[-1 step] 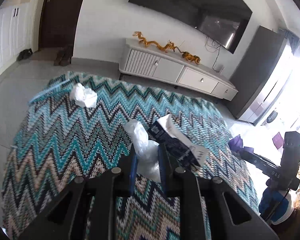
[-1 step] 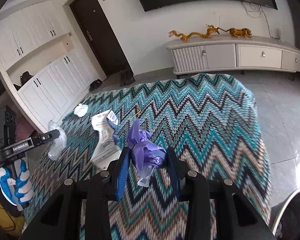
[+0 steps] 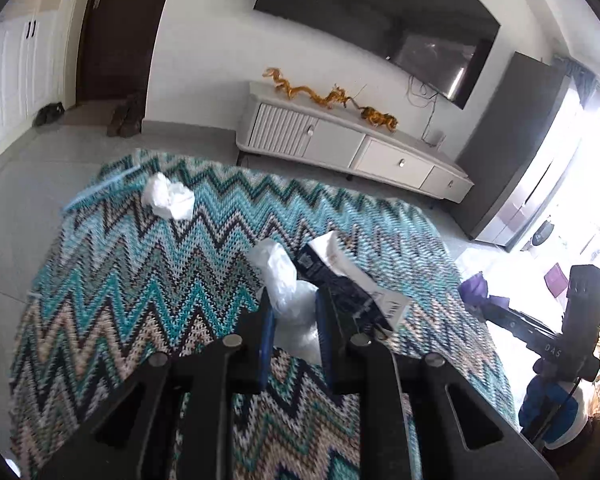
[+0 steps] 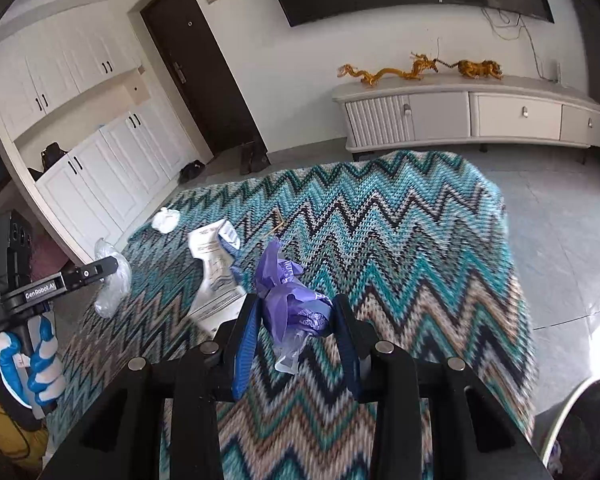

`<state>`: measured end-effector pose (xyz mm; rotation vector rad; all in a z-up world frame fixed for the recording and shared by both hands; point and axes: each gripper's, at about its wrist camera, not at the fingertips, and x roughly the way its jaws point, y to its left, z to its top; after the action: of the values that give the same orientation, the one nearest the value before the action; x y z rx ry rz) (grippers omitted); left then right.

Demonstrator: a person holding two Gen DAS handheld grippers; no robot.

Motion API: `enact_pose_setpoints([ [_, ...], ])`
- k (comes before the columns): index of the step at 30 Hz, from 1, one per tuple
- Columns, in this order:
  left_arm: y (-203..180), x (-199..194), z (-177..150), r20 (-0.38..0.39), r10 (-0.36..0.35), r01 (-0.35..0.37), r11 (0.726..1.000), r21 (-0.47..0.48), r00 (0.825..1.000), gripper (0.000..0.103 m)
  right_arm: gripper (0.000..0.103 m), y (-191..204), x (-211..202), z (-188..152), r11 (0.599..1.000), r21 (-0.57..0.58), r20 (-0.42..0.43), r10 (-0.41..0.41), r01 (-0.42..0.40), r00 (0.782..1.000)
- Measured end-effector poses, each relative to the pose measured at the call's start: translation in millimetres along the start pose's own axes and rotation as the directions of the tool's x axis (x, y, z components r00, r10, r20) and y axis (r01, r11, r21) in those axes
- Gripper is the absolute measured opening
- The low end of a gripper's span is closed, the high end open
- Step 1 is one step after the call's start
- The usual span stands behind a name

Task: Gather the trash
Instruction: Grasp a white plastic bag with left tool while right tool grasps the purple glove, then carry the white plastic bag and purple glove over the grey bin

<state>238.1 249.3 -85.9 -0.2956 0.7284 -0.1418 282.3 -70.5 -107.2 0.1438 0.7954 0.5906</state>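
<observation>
My left gripper [image 3: 292,300] is shut on a crumpled clear plastic bag [image 3: 286,276] and holds it above the zigzag rug [image 3: 140,280]; the bag also shows in the right wrist view [image 4: 110,276]. My right gripper [image 4: 296,308] is shut on a crumpled purple wrapper [image 4: 292,296], lifted over the rug. On the rug lie a flattened dark-and-white carton [image 3: 352,280], also in the right wrist view [image 4: 214,264], and a crumpled white tissue [image 3: 168,200], also in the right wrist view [image 4: 165,220].
A white TV cabinet [image 3: 352,152] stands beyond the rug, with a TV above. White cupboards [image 4: 92,184] and a dark door [image 4: 196,60] are at the left. A dark bin's rim [image 4: 580,420] shows at bottom right. A thin stick [image 4: 278,226] lies on the rug.
</observation>
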Motion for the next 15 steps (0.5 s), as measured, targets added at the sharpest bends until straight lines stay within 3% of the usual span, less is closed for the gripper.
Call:
enact_pose_setpoints([
  [8, -54.8, -69.6, -3.5, 0.064, -0.083, 0.077, 0.993, 0.093, 0.995, 0.018, 0.035, 26.0, -109.3, -37.4, 0.998, -0.025, 0.104, -0.057, 0.060, 0.993],
  [15, -124.6, -88.4, -11.0, 0.051, -0.169, 0.157, 0.970, 0.185, 0.984, 0.018, 0.035, 4.5, -192.4, -77.8, 0.989, 0.056, 0.188, -0.148, 0.139, 0.971],
])
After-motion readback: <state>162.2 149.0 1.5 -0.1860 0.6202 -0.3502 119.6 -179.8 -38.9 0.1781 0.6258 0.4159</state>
